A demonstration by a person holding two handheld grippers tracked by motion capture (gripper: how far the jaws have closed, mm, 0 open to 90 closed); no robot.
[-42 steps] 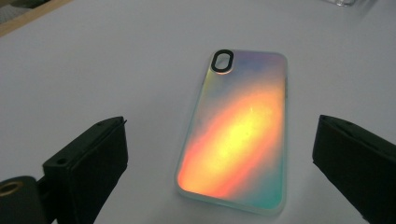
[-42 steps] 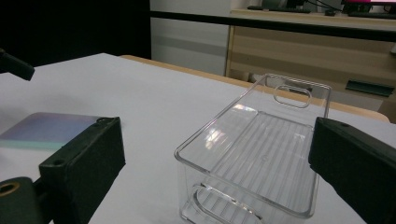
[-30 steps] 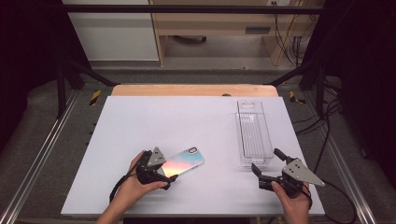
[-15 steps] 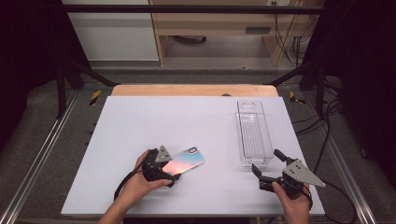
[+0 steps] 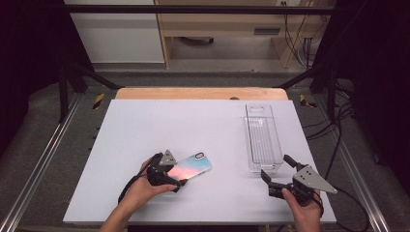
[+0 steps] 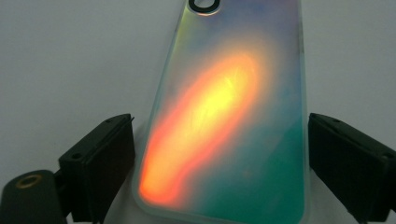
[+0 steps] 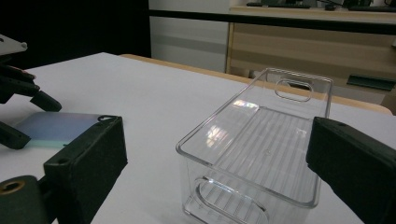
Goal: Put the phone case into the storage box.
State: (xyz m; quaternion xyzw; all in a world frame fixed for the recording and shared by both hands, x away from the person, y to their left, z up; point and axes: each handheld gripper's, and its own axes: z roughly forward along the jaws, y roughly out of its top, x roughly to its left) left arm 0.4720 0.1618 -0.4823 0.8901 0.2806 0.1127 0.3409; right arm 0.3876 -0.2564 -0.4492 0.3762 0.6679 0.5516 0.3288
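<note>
A phone [image 5: 194,166] with an iridescent orange-to-teal back lies flat on the white table [image 5: 193,121], left of centre near the front. My left gripper [image 5: 176,172] straddles its near end. In the left gripper view the phone [image 6: 224,116] lies between the two jaws of the left gripper [image 6: 222,140]. The jaws have just been closing; the right one is at the phone's edge and a thin gap shows at the left one. My right gripper [image 5: 275,166] is open and holds nothing, just in front of a clear plastic bin [image 5: 263,137]. That bin [image 7: 261,140] is seen between its jaws.
The clear bin holds nothing and stands lengthwise at the right of the table. Black frame rails run along both sides of the table. A wooden bench [image 5: 222,29] stands behind it. The phone [image 7: 56,128] also appears at the left of the right gripper view.
The left gripper's jaws have drawn in a little around the phone's near end. The phone and the right gripper have stayed where they were.
</note>
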